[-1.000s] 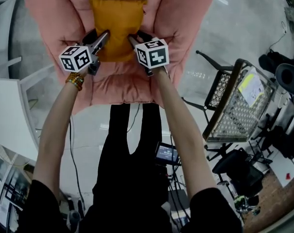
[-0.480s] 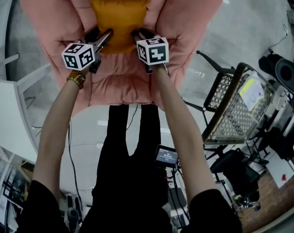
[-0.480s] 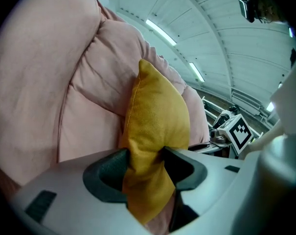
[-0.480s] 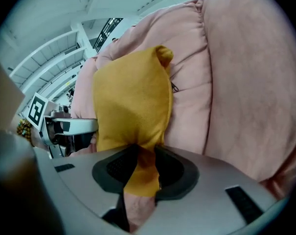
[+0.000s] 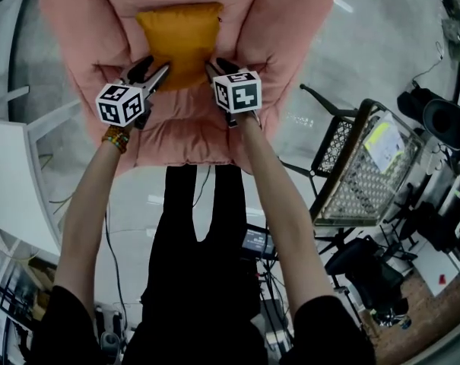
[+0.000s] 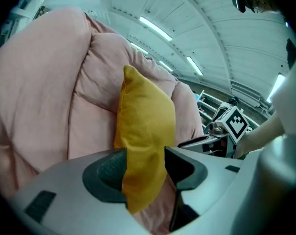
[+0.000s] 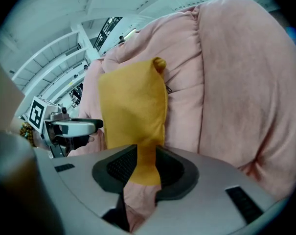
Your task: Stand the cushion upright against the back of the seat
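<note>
The left gripper (image 6: 144, 166) has the yellow cushion (image 5: 180, 40) between its jaws, which have just been opening; the cushion's lower corner fills the gap and touches both pads. The right gripper (image 7: 145, 166) has just been closing and pinches the other lower corner, so the fabric narrows to a thin waist between its pads. Both grippers point into the pink chair (image 5: 283, 44) from its front edge, their marker cubes over the seat. The cushion stands on edge in the middle of the chair, its face leaning on the padded back and its top corners below the back's upper rim. The person's black-clad legs (image 5: 199, 226) are just in front of the chair. A wire-mesh cart (image 5: 366, 181) stands well off the chair's right side and a white table (image 5: 9, 188) off its left
</note>
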A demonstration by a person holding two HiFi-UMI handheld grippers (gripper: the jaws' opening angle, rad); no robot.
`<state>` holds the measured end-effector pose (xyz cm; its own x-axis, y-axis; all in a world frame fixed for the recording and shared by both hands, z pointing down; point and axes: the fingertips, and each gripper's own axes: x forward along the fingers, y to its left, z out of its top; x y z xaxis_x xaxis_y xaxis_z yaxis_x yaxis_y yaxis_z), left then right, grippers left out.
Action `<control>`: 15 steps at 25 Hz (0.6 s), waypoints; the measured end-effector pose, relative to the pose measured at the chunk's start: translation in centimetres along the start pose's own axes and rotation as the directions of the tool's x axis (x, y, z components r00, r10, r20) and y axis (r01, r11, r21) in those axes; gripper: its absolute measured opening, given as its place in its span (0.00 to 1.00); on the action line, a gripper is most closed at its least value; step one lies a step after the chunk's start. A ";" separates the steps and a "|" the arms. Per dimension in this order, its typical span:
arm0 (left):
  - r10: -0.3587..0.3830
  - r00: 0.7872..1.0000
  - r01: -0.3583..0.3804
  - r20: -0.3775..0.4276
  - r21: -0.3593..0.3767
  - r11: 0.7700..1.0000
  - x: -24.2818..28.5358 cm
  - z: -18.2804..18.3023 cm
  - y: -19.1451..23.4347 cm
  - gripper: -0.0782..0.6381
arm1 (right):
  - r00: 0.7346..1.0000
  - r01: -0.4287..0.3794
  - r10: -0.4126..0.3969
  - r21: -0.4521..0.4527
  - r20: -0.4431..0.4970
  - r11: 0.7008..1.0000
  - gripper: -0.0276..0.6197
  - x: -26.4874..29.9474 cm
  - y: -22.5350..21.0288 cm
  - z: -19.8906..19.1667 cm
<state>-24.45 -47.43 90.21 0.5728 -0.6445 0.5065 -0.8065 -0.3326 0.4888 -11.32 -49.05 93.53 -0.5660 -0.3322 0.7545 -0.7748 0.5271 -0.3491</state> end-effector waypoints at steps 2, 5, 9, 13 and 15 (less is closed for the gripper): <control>0.008 1.000 -0.008 -0.001 -0.006 1.000 -0.8 -0.3 -0.7 0.43 | 1.000 -0.013 0.013 -0.009 -0.001 1.000 0.23 -0.9 0.6 -0.3; 0.024 1.000 -0.024 0.002 -0.006 1.000 -2.1 -0.9 -2.2 0.43 | 0.999 -0.031 0.032 -0.015 0.006 0.999 0.23 -2.7 1.7 -0.9; 0.032 0.999 -0.031 0.033 -0.030 0.999 -3.8 -0.7 -4.8 0.43 | 0.998 -0.065 0.064 -0.027 -0.014 0.998 0.23 -5.3 3.1 -2.7; 0.010 0.999 -0.010 0.050 -0.011 1.000 -5.9 0.1 -8.6 0.42 | 0.996 -0.089 0.089 -0.034 -0.021 0.995 0.23 -8.5 4.5 -3.9; -0.013 0.999 0.012 0.051 0.023 1.000 -6.7 0.8 -11.0 0.41 | 0.994 -0.105 0.105 -0.044 -0.002 0.993 0.23 -10.6 5.2 -3.4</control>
<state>-19.55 -40.01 80.83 0.5751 -0.6741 0.4635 -0.8028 -0.3560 0.4783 -8.37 -40.16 85.56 -0.6439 -0.2736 0.7145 -0.6976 0.5933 -0.4016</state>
